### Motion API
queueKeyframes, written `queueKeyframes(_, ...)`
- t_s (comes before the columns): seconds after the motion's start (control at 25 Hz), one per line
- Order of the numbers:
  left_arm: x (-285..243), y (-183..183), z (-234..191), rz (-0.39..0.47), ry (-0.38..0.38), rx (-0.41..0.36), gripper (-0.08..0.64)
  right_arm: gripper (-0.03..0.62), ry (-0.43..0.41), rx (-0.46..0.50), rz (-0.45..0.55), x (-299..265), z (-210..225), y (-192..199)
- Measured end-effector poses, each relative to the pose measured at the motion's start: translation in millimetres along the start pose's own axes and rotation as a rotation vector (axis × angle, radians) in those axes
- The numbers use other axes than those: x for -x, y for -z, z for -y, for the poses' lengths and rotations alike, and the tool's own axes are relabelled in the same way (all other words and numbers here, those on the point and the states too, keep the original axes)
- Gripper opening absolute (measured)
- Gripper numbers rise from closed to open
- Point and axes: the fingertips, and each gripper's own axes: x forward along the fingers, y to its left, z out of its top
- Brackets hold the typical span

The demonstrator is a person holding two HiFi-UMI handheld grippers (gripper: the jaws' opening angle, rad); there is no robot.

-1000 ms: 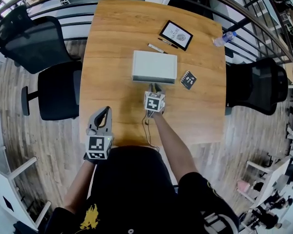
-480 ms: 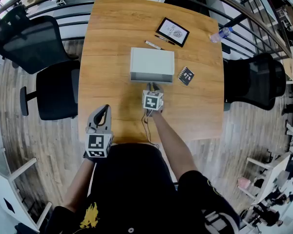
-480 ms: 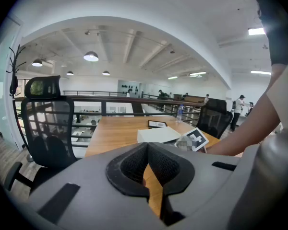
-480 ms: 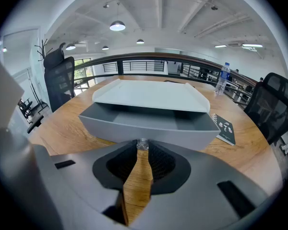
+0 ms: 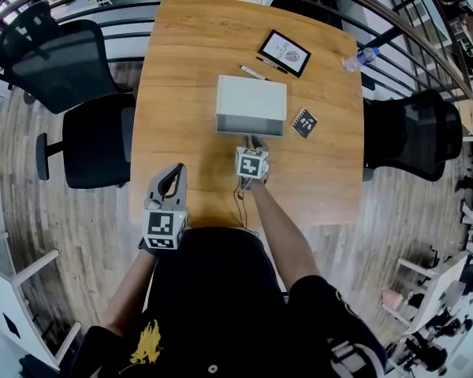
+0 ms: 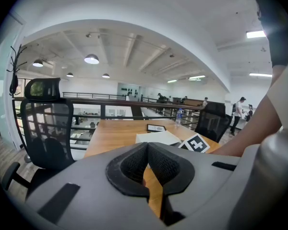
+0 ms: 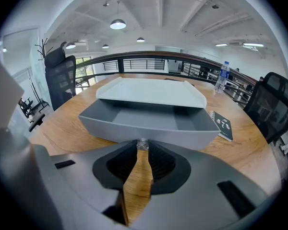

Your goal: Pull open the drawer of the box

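Note:
A white box (image 5: 251, 99) sits mid-table, and its grey drawer (image 7: 144, 122) stands pulled out toward me under the white top (image 7: 151, 93). My right gripper (image 5: 252, 142) is at the drawer's front, shut on a small clear knob (image 7: 142, 144) that shows between the pad tips. In the head view the drawer (image 5: 250, 126) is a grey strip along the box's near side. My left gripper (image 5: 172, 181) hovers by the table's near edge, well left of the box, with its jaws together and nothing in them. The box (image 6: 158, 137) lies far ahead in the left gripper view.
A framed card (image 5: 284, 53) and a pen (image 5: 253, 72) lie behind the box. A small black notebook (image 5: 304, 123) lies to its right, a bottle (image 5: 361, 60) at the far right edge. Black chairs (image 5: 63, 61) (image 5: 414, 136) flank the table (image 5: 181, 69).
Nothing has visibly moved; only the head view shifts slightly. The right gripper keeps its hold at the drawer front.

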Motion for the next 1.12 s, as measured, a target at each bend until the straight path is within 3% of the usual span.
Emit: queueKeyframes(1.12, 15.8, -5.1, 0.6, 0.032, -0.002, 0.031, 0.012, 0.069, -0.013, 0.005, -0.038, 28.4, -10.8, 36.3)
